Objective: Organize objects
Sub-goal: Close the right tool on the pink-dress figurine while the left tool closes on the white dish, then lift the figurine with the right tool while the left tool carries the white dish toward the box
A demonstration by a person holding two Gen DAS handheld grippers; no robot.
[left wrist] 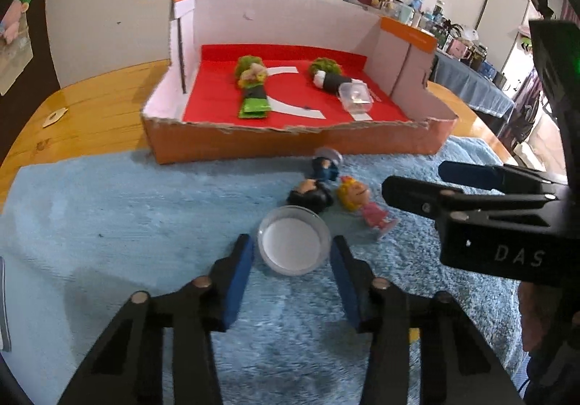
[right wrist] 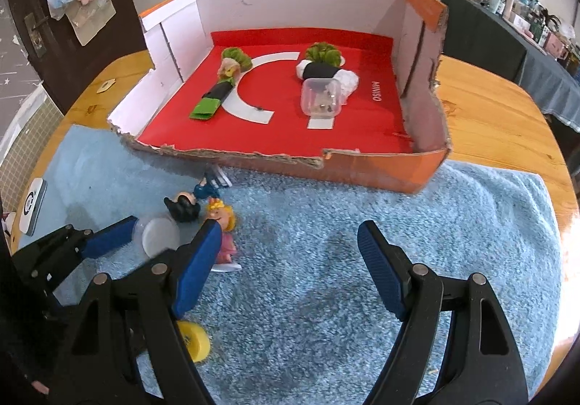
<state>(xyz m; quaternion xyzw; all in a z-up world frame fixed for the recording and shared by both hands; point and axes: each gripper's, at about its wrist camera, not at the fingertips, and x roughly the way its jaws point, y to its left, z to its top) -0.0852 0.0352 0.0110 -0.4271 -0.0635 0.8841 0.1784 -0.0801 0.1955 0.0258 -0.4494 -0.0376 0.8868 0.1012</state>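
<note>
Wooden counter [right wrist: 500,122], blue towel [right wrist: 326,252] spread over it; orange box [right wrist: 417,173] with red floor sits at the towel's far edge, upper centre of both views.

Left tool [left wrist: 291,256]: blue pads straddle a clear round cup [left wrist: 293,245], lower centre of the left view. The pads look just beside the rim; contact cannot be confirmed, so read as not yet gripping.
Right tool [right wrist: 290,260]: jaws wide apart, nothing between them, only towel below.

Two figures lie just beyond the cup: dark-haired one [left wrist: 311,194] touching or nearly touching the cup, blonde one [left wrist: 362,205] beside it to the right.

Step in hand, as judged: pick up the cup for the box. Keep the pads centred on the rim, squeeze gently since thin plastic may flex or pop out, and lift straight so the dark-haired figure is not dragged.

Unclear: cup's contents and depth; yellow object [right wrist: 195,336] at lower left of the right view is mostly hidden behind the tool.
</note>
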